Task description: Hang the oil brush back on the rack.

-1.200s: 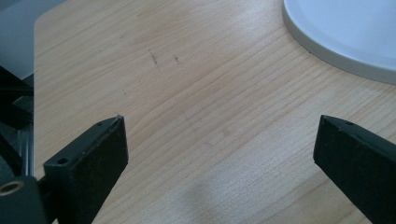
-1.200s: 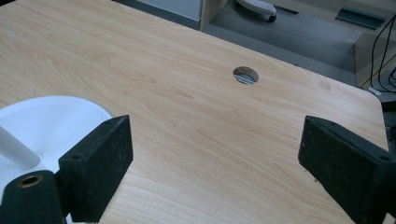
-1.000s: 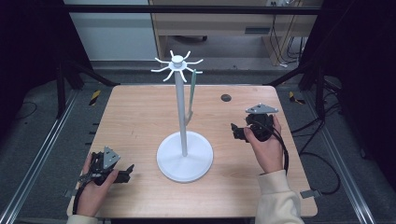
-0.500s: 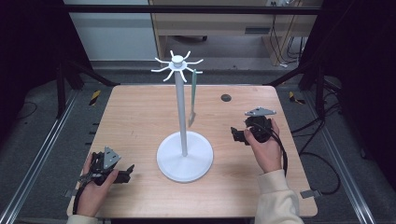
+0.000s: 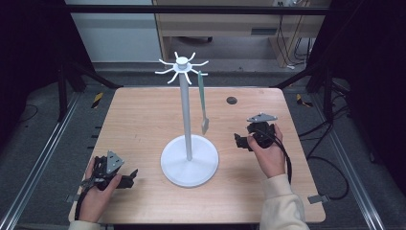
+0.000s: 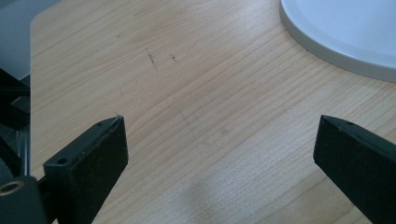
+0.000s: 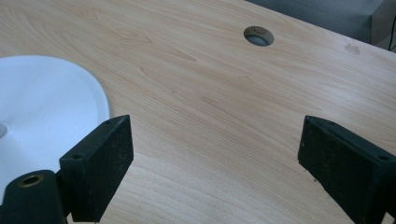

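Note:
A white hanging stand (image 5: 184,115) rises from a round base (image 5: 189,161) in the middle of the wooden table (image 5: 143,120). A green utensil (image 5: 202,103) hangs from one of its top hooks. My left gripper (image 5: 128,177) rests low at the table's front left, open, with bare wood between its jaws (image 6: 219,154); the base's rim (image 6: 336,42) lies beyond them. My right gripper (image 5: 241,142) sits right of the base, open over bare wood (image 7: 215,168), with the white base (image 7: 46,102) at its left.
A round cable hole (image 5: 231,100) is set in the table's far right part, also the hole (image 7: 258,35) ahead of the right jaws. Metal frame rails (image 5: 43,158) run along both sides of the table. A cable (image 5: 330,172) trails off right.
The right hand has drifted slightly toward the front of the table. The left hand and the stand have not moved.

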Demonstrator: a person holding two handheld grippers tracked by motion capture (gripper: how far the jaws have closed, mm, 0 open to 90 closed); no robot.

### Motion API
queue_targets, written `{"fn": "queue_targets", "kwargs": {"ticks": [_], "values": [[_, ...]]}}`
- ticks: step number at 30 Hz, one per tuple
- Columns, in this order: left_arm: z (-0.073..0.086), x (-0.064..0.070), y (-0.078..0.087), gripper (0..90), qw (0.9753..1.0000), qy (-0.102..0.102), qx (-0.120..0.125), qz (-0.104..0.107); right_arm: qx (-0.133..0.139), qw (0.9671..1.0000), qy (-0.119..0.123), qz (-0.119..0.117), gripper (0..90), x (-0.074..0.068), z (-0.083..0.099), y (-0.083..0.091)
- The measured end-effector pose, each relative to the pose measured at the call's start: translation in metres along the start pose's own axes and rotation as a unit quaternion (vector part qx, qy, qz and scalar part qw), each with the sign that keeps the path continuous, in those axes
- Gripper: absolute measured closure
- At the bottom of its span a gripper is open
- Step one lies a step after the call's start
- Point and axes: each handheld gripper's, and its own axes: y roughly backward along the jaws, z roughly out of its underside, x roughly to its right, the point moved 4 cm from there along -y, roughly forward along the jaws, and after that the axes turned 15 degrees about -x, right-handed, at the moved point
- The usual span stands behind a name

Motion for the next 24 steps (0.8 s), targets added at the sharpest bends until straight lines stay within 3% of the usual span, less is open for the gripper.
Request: {"fn": "queue_targets", "kwargs": {"ticks": [14,19,24], "values": [[0.0,0.001,0.0,2.6,1.0,-0.008,-0.005,0.001,-0.027,0.9996,0.009,0.001,11.6,-0.008,0.015,-0.033],[0.0,0.001,0.0,2.6,0.9999,-0.009,-0.005,0.001,-0.034,0.9993,0.007,-0.011,11.5,-0.008,0.023,-0.046],[0.0,0.002,0.0,2.5,1.0,-0.007,-0.003,0.002,-0.023,0.9995,-0.006,-0.022,11.6,-0.003,0.03,-0.055]]}}
